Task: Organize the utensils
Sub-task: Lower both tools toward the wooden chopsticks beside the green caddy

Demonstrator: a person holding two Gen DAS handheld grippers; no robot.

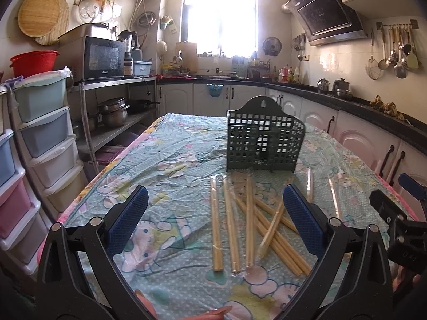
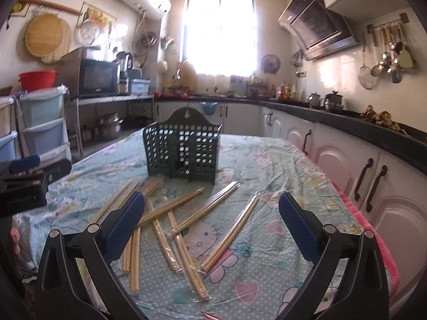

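Chopsticks, pale wood, most in clear plastic sleeves, lie scattered and crossing each other on the table's patterned cloth, just in front of a dark green holder. Holder is perforated w/ square holes, stands upright near mid-table, arched back w/ a hanging hole at top; looks split into compartments, but can't tell what's inside.

Left wrist view: same pile sits between and ahead of the left gripper, holder behind it. Jaws spread wide, blue pads apart, nothing held. One pad overlaps a few sticks in view; contact can't be judged.

Right gripper also wide, nothing between its blue pads, hovering over the near end of the pile. Each gripper shows at the edge of the other's view: right one at far right, left one at far left.

Around: kitchen counter w/ white cabinets on the right, ladles hanging on a wall rail, microwave on a shelf at left, pastel drawers, bright window at the back.
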